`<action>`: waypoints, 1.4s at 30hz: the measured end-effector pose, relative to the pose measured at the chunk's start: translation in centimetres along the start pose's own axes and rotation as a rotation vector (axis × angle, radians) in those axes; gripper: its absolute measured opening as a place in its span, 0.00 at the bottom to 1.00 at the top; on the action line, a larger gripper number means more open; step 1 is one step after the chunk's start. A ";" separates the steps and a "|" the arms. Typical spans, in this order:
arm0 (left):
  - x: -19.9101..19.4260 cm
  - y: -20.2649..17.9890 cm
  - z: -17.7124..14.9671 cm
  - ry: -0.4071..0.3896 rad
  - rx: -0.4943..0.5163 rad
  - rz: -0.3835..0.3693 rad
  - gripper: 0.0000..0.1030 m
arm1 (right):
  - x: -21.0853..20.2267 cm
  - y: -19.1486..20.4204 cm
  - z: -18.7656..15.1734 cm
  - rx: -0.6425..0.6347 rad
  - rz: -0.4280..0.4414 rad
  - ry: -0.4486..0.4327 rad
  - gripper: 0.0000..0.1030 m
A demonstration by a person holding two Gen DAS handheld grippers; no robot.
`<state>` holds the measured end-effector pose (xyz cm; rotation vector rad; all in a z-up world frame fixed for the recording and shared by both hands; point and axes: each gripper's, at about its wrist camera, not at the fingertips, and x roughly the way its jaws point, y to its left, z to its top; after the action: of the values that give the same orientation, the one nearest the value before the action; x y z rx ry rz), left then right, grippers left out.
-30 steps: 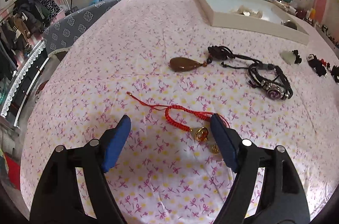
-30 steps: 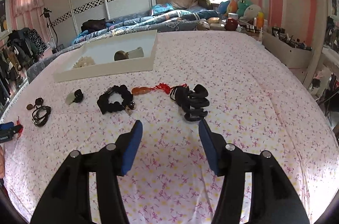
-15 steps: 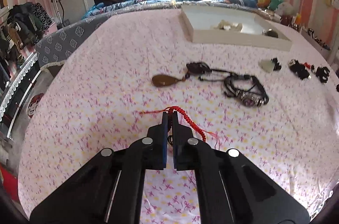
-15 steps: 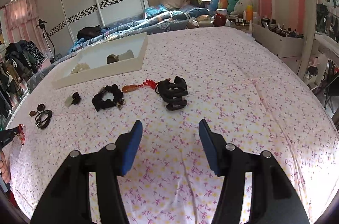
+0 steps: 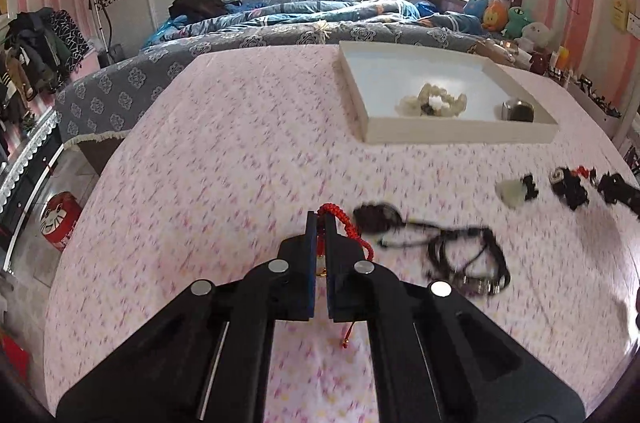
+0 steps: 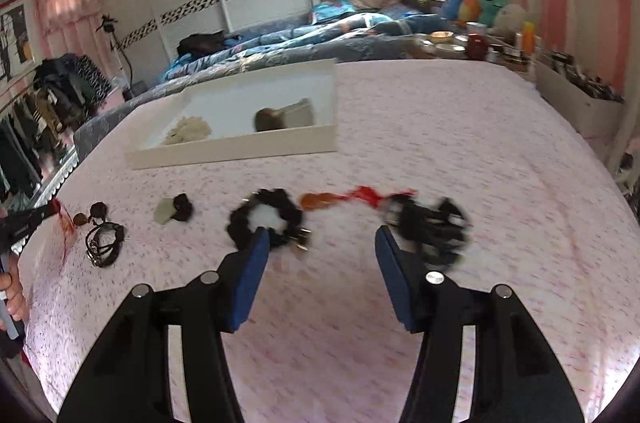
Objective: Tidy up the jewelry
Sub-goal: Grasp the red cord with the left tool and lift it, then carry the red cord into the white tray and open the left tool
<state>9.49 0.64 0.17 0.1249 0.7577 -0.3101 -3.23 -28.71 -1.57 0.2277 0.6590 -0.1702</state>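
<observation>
While the left gripper is pinching the red braided cord bracelet above the pink floral counter, right gripper is hanging unclenched, holding nothing, near the black beaded bracelet, white shallow tray sitting beyond.

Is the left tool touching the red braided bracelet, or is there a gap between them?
Touching. In the left wrist view the left tool is shut on the red braided bracelet; the cord passes between its blue pads and hangs out below them.

- Open pink floral bedspread is left bare ahead and left of the white tray.
- The right side is cluttered — black cord bracelet, black scrunchie, claw clip.
</observation>
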 end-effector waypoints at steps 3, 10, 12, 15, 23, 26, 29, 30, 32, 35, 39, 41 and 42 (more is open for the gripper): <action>1.4 0.1 1.1 0.013 -0.010 -0.017 0.01 | 1.7 1.6 0.5 -0.024 -0.003 0.023 0.54; 3.3 1.0 2.7 0.004 -0.022 -0.026 0.01 | 3.6 1.5 2.4 -0.004 -0.060 0.040 0.53; 3.7 1.3 2.6 0.002 -0.031 -0.021 0.01 | 3.1 2.1 2.5 -0.001 -0.017 0.024 0.53; 4.6 1.7 2.4 0.011 -0.058 -0.036 0.01 | 3.0 4.5 2.6 -0.051 0.015 0.009 0.53; 5.3 2.5 2.2 0.017 -0.068 -0.035 0.01 | 6.2 10.5 2.4 -0.109 0.063 0.074 0.53; 5.5 2.7 2.1 0.021 -0.077 -0.043 0.01 | 8.4 11.7 2.5 -0.116 0.056 0.122 0.48; 5.8 2.6 2.0 0.022 -0.073 -0.051 0.01 | 9.1 11.8 2.8 -0.098 0.085 0.146 0.43; 5.9 2.5 1.9 0.024 -0.070 -0.052 0.01 | 9.2 12.0 2.8 -0.106 0.094 0.144 0.40; 6.0 2.4 1.9 0.027 -0.065 -0.055 0.01 | 9.1 12.5 2.6 -0.121 0.115 0.140 0.23; 6.2 2.2 1.7 0.032 -0.060 -0.057 0.01 | 8.9 12.5 2.5 -0.126 0.093 0.137 0.15; 6.4 2.2 1.5 0.035 -0.060 -0.057 0.01 | 8.6 11.4 2.4 -0.070 0.122 0.122 0.12; 6.3 2.2 1.6 0.031 -0.065 -0.062 0.01 | 8.3 11.1 2.6 -0.057 0.123 0.105 0.11; 6.3 2.3 1.6 0.031 -0.066 -0.059 0.01 | 8.2 10.9 2.8 -0.049 0.125 0.099 0.11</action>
<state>15.58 0.95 -3.00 0.0452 0.8030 -0.3389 7.24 -19.69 -2.80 0.2304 0.7442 -0.0228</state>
